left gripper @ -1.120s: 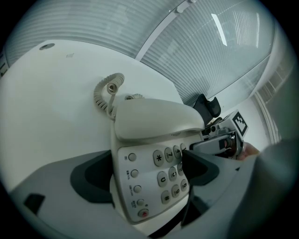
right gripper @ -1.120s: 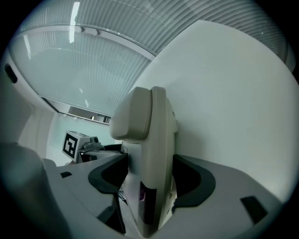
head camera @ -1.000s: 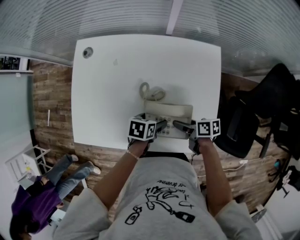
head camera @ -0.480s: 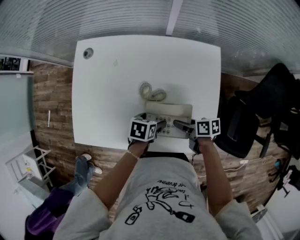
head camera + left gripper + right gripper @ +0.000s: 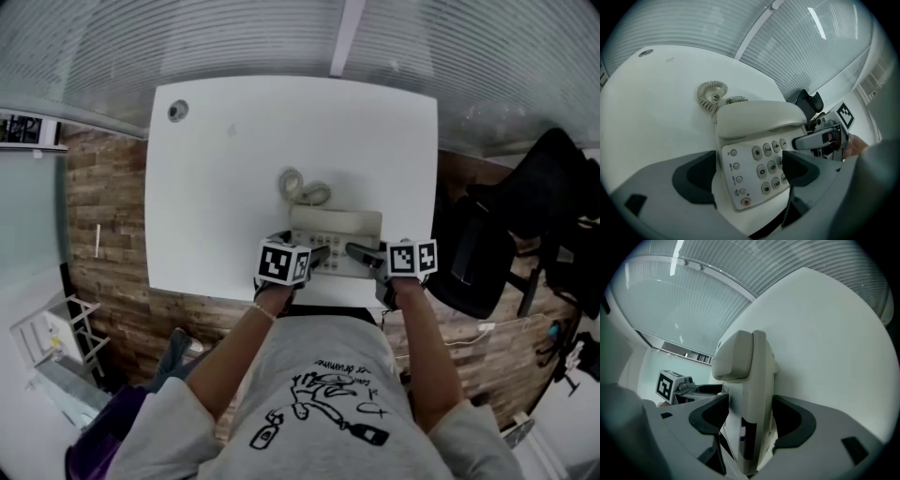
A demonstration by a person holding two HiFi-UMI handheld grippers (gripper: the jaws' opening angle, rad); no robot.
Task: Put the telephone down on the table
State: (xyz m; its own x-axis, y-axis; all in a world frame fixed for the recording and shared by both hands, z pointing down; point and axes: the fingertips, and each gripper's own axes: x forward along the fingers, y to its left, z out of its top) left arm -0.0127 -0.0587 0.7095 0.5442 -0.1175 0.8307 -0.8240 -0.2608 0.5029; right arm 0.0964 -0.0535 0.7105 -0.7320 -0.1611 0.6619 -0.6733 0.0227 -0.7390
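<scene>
As both tools (image 5: pixel 322 254) (image 5: pixel 356 250) stay clamped, telephone (image 5: pixel 335 225) barely moves.

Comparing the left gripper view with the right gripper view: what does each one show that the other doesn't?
Only the left gripper view shows the keypad, the coiled cord lying on the table, and the right gripper at the far side. Only the right gripper view shows the telephone edge-on, and the left gripper with its marker cube. Both show the telephone gripped between that gripper's own jaws, the handset on top, and the white table beyond.
</scene>
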